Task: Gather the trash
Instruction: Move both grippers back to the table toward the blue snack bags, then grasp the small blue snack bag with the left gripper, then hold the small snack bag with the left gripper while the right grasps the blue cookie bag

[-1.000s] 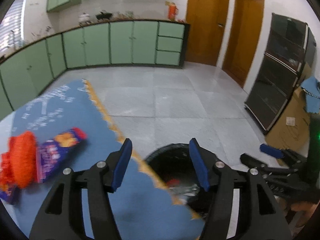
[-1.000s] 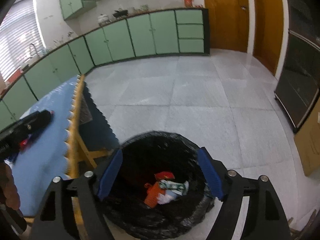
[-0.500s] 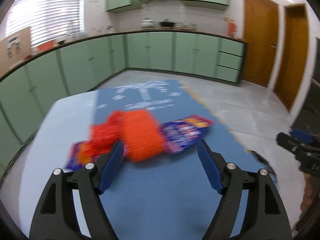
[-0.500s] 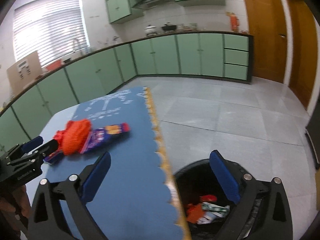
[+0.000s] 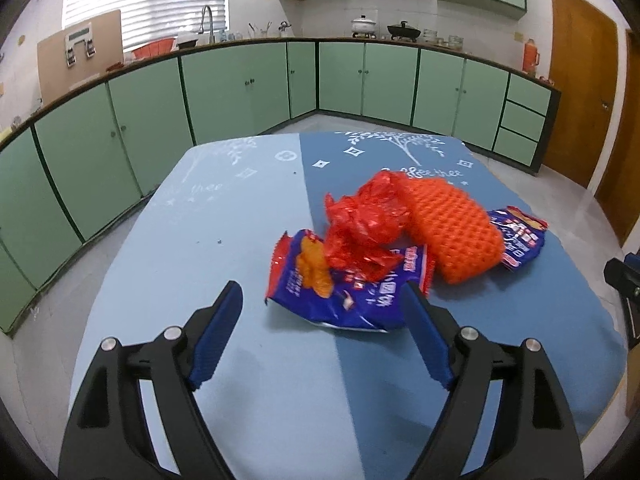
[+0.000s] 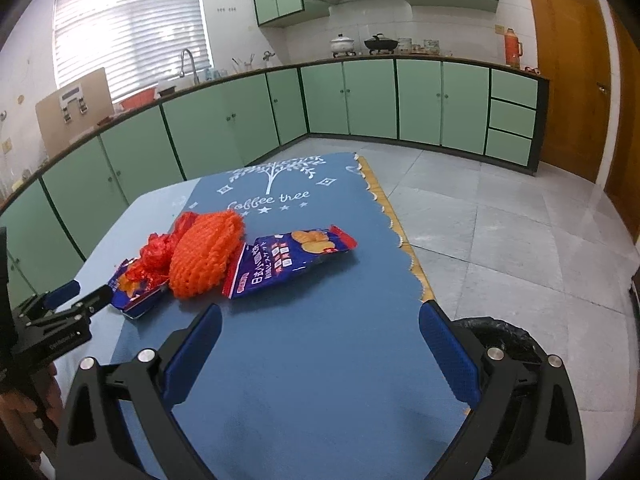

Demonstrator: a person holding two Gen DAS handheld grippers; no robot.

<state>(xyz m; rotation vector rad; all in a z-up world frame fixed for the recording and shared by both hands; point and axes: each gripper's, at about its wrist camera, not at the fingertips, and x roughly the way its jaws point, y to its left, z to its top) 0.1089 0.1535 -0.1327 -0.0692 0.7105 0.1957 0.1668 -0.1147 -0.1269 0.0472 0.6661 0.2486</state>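
A pile of trash lies on the blue tablecloth (image 5: 248, 360). It holds a blue snack wrapper (image 5: 344, 292), a crumpled red wrapper (image 5: 366, 216), an orange foam net (image 5: 452, 224) and a second blue snack wrapper (image 5: 520, 240). My left gripper (image 5: 322, 320) is open and empty, just short of the near blue wrapper. In the right wrist view the orange net (image 6: 208, 252), the red wrapper (image 6: 156, 252) and the blue wrappers (image 6: 292, 256) lie ahead of my open, empty right gripper (image 6: 318, 336). The left gripper (image 6: 64, 300) shows at that view's left edge.
A black-lined trash bin (image 6: 504, 340) stands on the tiled floor beside the table's right edge, partly hidden by my right finger. Green cabinets (image 5: 240, 88) run along the walls. Wooden doors (image 6: 568, 68) are at the right.
Both grippers have swung left from over the trash bin to face the table. The trash pile is now straight ahead of the left gripper. Both stay open.
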